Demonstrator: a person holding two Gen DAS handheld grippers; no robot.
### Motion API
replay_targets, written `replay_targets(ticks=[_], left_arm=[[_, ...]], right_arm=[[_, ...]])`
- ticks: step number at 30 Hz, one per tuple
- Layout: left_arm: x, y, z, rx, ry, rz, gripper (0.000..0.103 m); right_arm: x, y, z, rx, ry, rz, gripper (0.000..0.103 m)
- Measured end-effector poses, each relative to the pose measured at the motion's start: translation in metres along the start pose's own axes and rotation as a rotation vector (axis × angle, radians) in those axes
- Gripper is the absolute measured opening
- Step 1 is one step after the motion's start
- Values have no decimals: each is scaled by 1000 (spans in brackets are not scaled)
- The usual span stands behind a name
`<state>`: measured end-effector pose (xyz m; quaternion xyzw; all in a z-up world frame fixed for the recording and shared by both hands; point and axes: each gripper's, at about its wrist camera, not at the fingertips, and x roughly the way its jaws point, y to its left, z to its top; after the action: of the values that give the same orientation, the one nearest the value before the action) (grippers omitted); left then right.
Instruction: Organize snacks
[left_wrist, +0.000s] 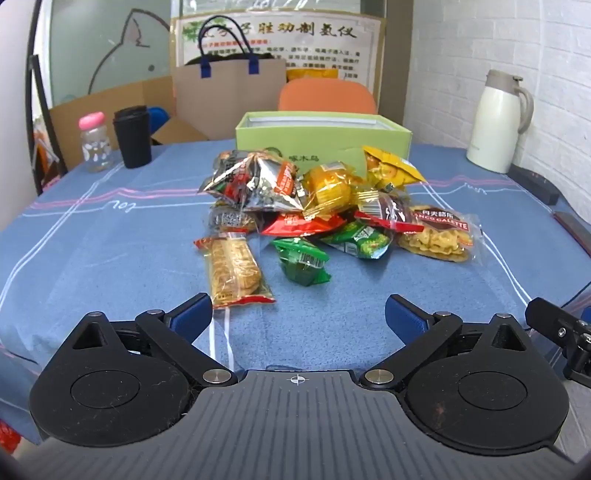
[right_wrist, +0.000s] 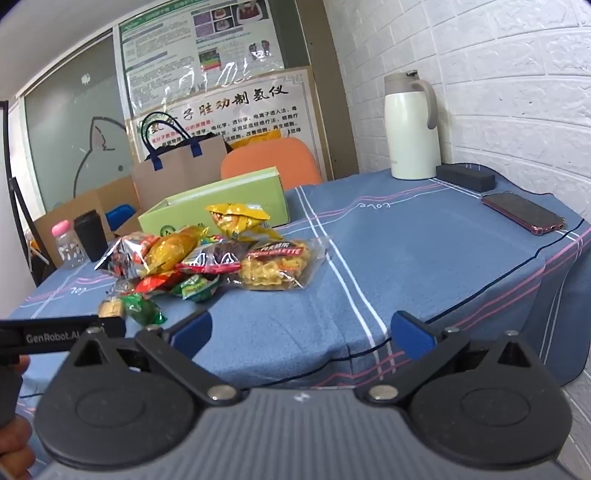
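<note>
- Left wrist view: the left gripper (left_wrist: 298, 314) hovered with jaws spread wide and empty; the snacks (left_wrist: 325, 210) lay heaped on the bench (left_wrist: 110, 251), just before the green box (left_wrist: 321, 133).
- Right wrist view: the right gripper (right_wrist: 301, 328) was likewise wide and empty, the snacks (right_wrist: 207, 266) ahead to its left.

Left wrist view: mounted behind the left tongs (left_wrist: 298, 308), low over the tabletop (left_wrist: 92, 251), tilted down, facing the snack pile (left_wrist: 317, 206) and green box (left_wrist: 321, 142) squarely, near. Right wrist view: behind the right tongs (right_wrist: 301, 326), further right, angled toward the tabletop's right corner. Shared: snack pile, green box, paper bag (left_wrist: 229, 92), white jug (left_wrist: 498, 122), poster (left_wrist: 277, 44).
</note>
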<state>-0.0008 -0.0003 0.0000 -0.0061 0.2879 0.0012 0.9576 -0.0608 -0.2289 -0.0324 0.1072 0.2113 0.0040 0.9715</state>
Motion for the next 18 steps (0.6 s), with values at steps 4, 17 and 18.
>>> replay_targets(ticks=[4, 17, 18], left_arm=[[1, 7, -1, -34, 29, -28, 90], [7, 6, 2, -33, 35, -32, 89], [7, 6, 2, -33, 32, -32, 89]], right_arm=[[-1, -1, 2, 5, -3, -5, 103], [0, 3, 0, -11, -1, 4, 103], [0, 3, 0, -12, -1, 6, 103]])
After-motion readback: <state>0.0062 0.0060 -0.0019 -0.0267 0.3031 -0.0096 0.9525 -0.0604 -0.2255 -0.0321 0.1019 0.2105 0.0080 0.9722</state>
